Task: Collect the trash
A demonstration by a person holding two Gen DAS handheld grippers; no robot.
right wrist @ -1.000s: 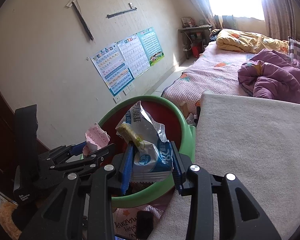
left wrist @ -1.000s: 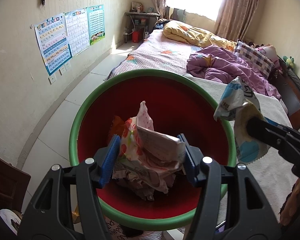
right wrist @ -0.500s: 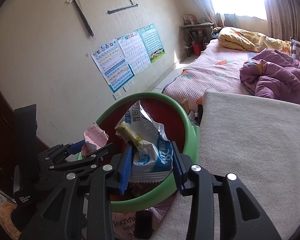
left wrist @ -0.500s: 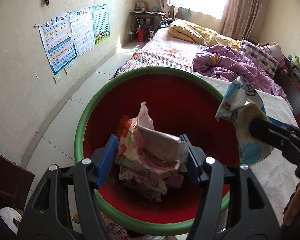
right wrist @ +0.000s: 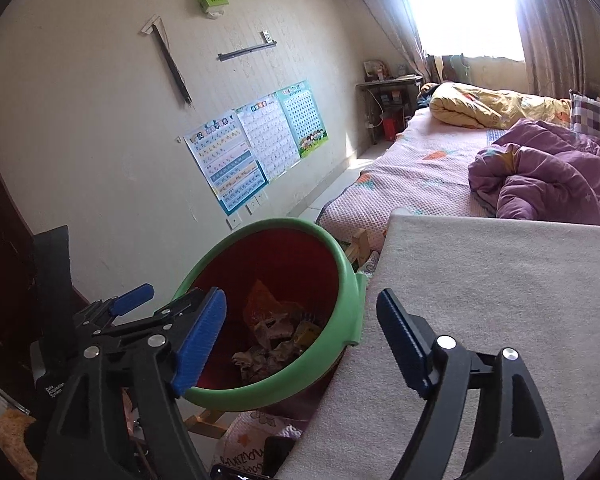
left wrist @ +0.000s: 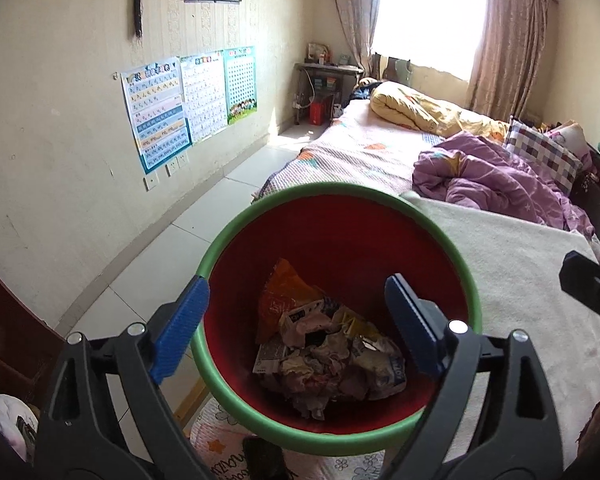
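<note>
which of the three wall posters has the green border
The poster farthest from the camera, nearest the window: it shows a number grid with cartoon children below, while the other two posters hold letter rows.

Smooth plastic bin (left wrist: 470, 280), green rim, glossy red inside, holds crumpled paper and shiny foil wrappers (left wrist: 332, 352). Matt off-white cloth (right wrist: 500, 300) looks nappy beside it. Ribbed blue pads (left wrist: 180, 320) sit on black matt plastic arms.

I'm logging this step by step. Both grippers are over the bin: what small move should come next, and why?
Probably lift both away from the bin. The left gripper and right gripper are opening with nothing between their jaws, and the wrappers already lie inside.
</note>
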